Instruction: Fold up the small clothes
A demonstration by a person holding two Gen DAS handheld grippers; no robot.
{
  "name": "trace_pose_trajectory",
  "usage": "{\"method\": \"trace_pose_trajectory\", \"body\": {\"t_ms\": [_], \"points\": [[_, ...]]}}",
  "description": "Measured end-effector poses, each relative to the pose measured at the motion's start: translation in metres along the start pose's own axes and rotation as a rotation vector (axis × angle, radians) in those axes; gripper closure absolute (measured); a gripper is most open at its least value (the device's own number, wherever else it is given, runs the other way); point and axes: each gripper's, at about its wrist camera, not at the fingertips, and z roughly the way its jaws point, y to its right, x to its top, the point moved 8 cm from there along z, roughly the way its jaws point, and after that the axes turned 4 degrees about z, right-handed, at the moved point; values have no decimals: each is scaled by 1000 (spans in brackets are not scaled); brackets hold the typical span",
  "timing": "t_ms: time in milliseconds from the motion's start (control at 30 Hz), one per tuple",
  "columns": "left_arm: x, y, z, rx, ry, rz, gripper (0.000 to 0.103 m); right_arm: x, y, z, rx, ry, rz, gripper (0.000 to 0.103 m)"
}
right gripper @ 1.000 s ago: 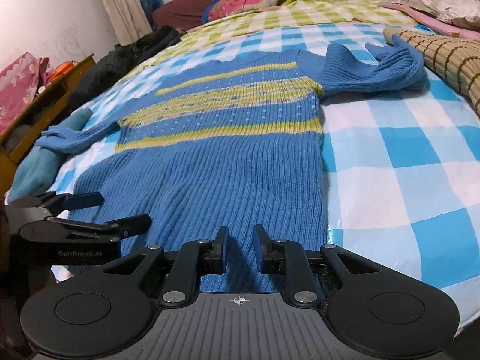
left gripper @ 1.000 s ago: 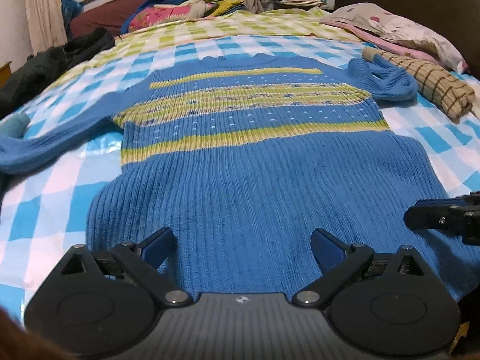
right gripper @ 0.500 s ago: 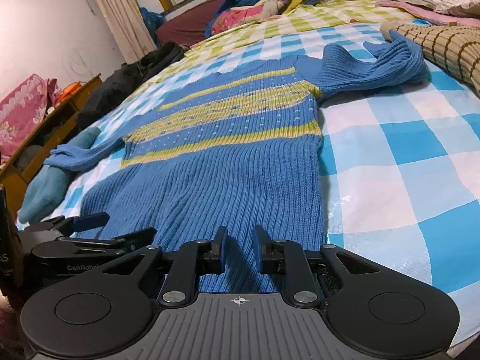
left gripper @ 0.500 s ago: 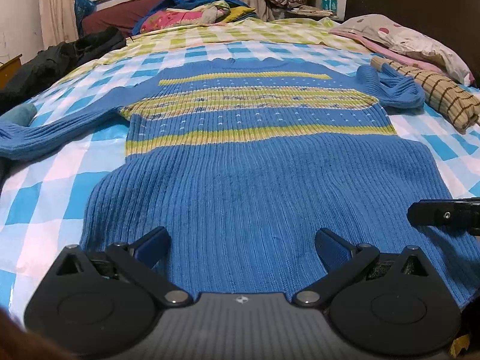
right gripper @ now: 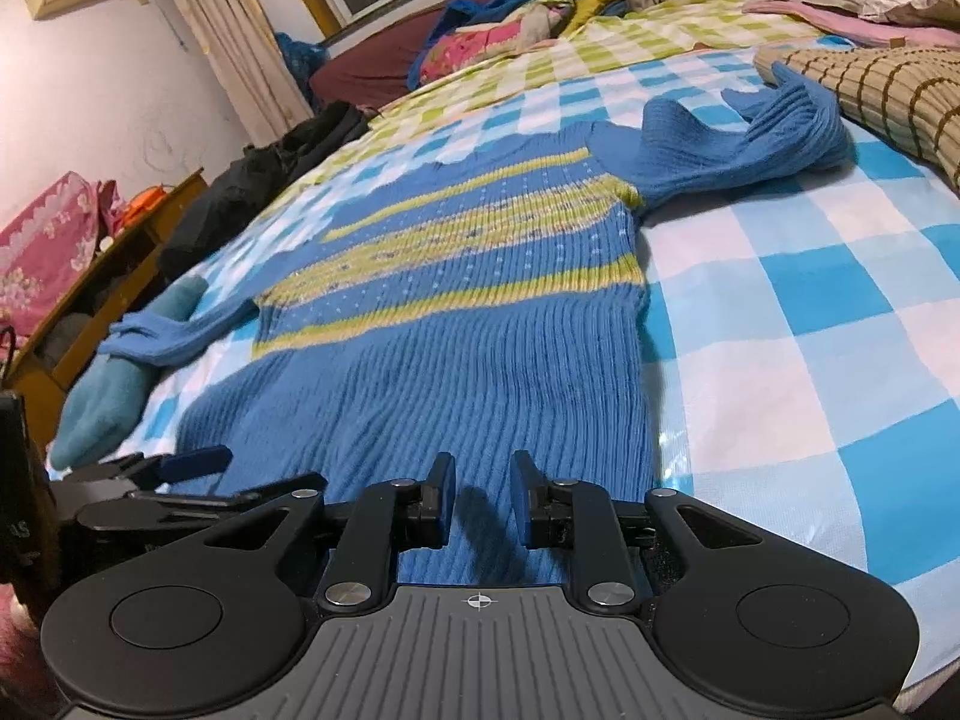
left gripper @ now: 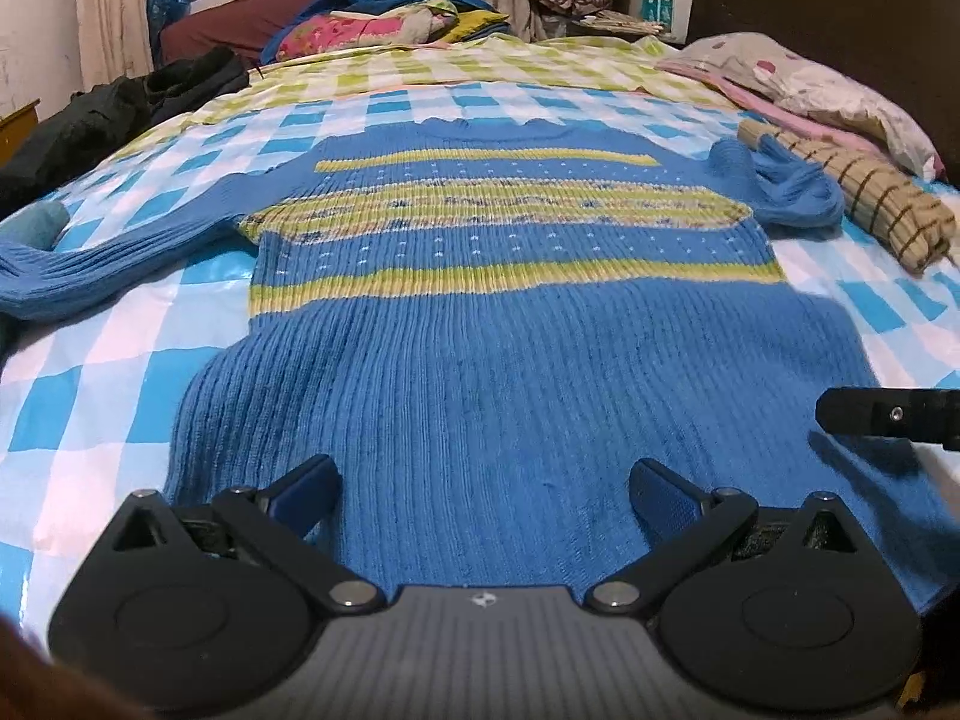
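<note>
A blue knitted sweater (left gripper: 510, 360) with yellow-green stripes lies flat, hem towards me, on the blue-and-white checked bed cover (left gripper: 120, 372). Its left sleeve (left gripper: 90, 264) stretches out to the left. The right sleeve (left gripper: 786, 192) is bunched up near the shoulder. My left gripper (left gripper: 486, 480) hangs open and wide over the hem, with nothing between its fingers. My right gripper (right gripper: 483, 498) is over the sweater's (right gripper: 480, 330) right hem corner. Its jaws are opening and stand a narrow gap apart, with knit showing below the gap and no fold pinched.
A tan checked folded cloth (left gripper: 870, 198) and a pillow (left gripper: 828, 84) lie at the right of the bed. Dark clothes (left gripper: 120, 114) are heaped at the left edge, and more bedding (left gripper: 384, 24) is piled at the far end. A teal cloth (right gripper: 108, 402) and a wooden cabinet (right gripper: 90, 276) are on the left.
Both hands stay about where they were. The right wrist view has tilted a little, and the gap between the right fingers is slightly wider.
</note>
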Motion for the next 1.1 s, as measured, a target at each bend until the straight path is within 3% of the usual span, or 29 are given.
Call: {"method": "trace_pose_trajectory", "body": {"t_ms": [100, 267, 433, 867, 1100], "points": [[8, 5, -3, -12, 25, 4, 0, 10, 3, -3, -15, 22, -4, 81], [35, 24, -7, -32, 92, 91, 0, 30, 20, -2, -48, 58, 37, 81], [62, 44, 12, -51, 117, 134, 0, 53, 44, -4, -83, 107, 58, 81], [114, 91, 55, -149, 183, 148, 0, 161, 142, -2, -283, 267, 178, 81], [150, 117, 69, -177, 257, 128, 0, 213, 180, 25, -374, 316, 197, 81]]}}
